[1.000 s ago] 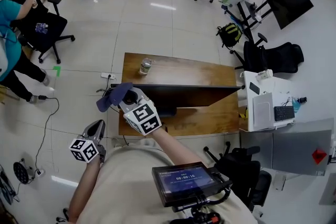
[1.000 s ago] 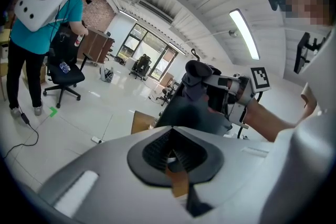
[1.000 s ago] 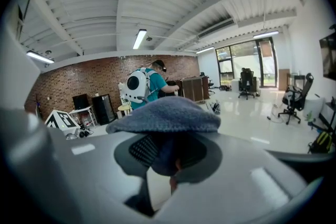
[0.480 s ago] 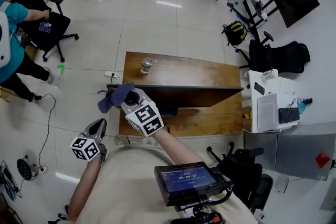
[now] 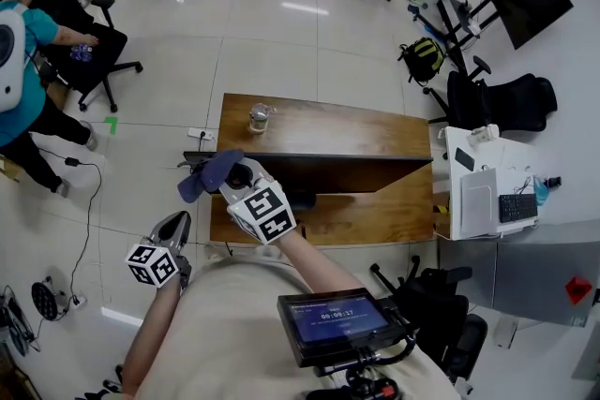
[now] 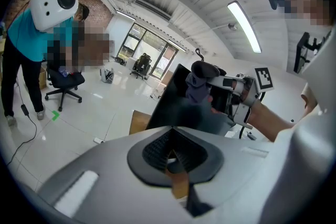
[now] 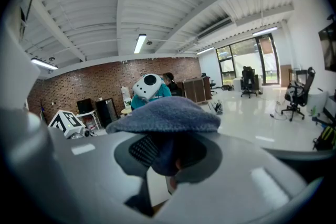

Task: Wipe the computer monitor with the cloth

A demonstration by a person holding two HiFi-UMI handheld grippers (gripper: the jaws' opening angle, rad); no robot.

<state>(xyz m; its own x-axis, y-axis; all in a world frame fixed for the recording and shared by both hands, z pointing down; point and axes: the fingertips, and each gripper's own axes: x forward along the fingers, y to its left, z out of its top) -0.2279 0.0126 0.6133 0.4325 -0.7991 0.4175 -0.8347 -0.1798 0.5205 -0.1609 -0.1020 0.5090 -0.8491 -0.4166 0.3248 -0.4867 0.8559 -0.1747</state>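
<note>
A wooden desk (image 5: 319,119) stands on pale tiled floor, with the monitor (image 5: 352,170) upright across it. The right gripper (image 5: 234,173) is clamped on the blue cloth (image 5: 206,171) and holds it over the monitor's top-left corner, apparently to wipe along that edge. The left gripper (image 5: 172,224), jaws together and empty, hangs well short of the monitor, out of the way. Since a second ago the cloth has edged slightly inward from that corner.
</note>
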